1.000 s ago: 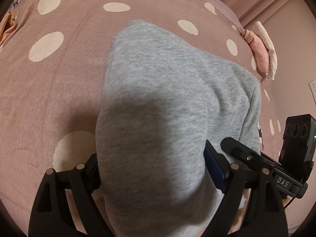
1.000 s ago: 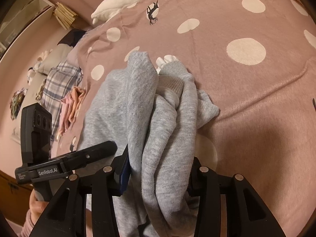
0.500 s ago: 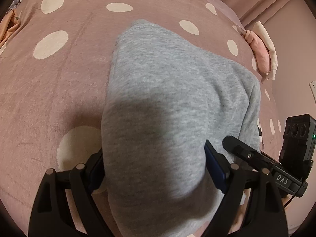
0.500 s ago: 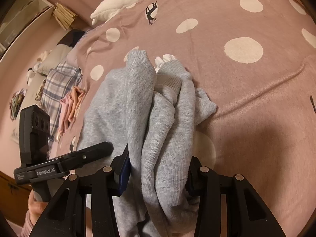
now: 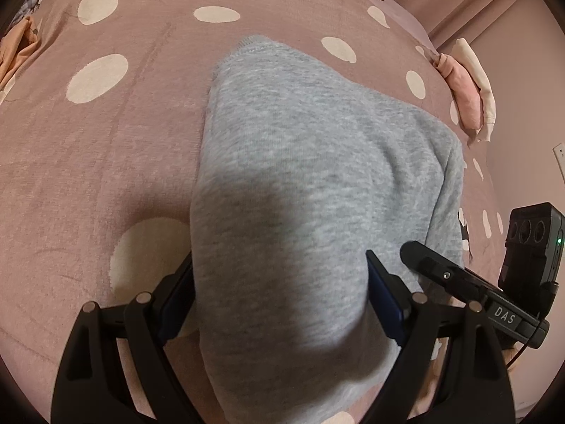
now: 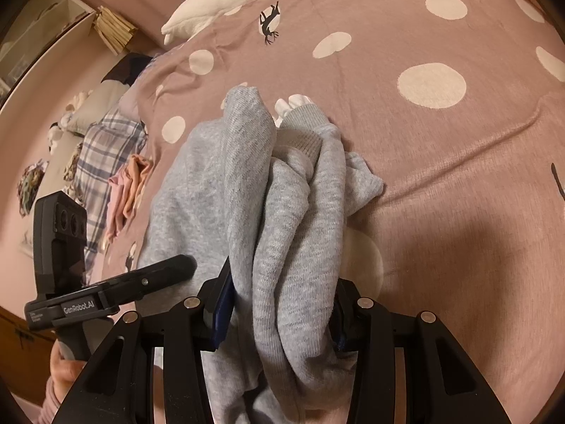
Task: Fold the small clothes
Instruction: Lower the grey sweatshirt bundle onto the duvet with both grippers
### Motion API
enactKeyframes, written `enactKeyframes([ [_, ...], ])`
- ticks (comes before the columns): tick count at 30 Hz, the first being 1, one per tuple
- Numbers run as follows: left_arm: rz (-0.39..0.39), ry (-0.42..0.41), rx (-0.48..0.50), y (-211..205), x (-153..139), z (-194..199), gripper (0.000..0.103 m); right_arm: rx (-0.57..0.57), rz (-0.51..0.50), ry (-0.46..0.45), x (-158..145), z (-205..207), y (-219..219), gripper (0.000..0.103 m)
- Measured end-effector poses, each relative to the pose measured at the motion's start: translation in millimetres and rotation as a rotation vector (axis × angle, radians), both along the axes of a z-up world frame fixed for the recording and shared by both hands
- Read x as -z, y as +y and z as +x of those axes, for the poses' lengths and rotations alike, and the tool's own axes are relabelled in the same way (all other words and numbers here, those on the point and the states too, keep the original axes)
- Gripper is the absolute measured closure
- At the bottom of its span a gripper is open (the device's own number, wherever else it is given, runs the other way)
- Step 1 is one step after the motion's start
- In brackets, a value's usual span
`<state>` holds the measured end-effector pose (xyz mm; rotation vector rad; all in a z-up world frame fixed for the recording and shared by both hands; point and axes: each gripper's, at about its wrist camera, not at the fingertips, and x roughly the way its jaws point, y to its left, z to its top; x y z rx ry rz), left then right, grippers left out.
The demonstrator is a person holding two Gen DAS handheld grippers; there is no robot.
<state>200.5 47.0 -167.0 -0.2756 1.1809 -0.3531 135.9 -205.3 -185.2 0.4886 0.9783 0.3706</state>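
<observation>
Grey fleece garment, bunched, ribbed cuff exposed, draped on bedspread.

The left tongs are matte black plastic: two angular arms with triangular cut-outs, round silver pivot pins on top and dark blue pads inside the tips. The right tongs are built alike, with the same silver pins and blue pads. Seen from the other wrist, each tool carries a black bar, one marked "DAS", one "GenRobot.AI", and a boxy black camera module with three round lenses; a small green light glows on one. A pink sleeve shows at the hand.
</observation>
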Motion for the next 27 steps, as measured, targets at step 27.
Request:
enactKeyframes([
  [27, 0.014, -0.009, -0.012, 4.3, -4.5, -10.0, 0.014, 0.011, -0.01, 0.005, -0.4, -4.3, 1.0, 0.06],
])
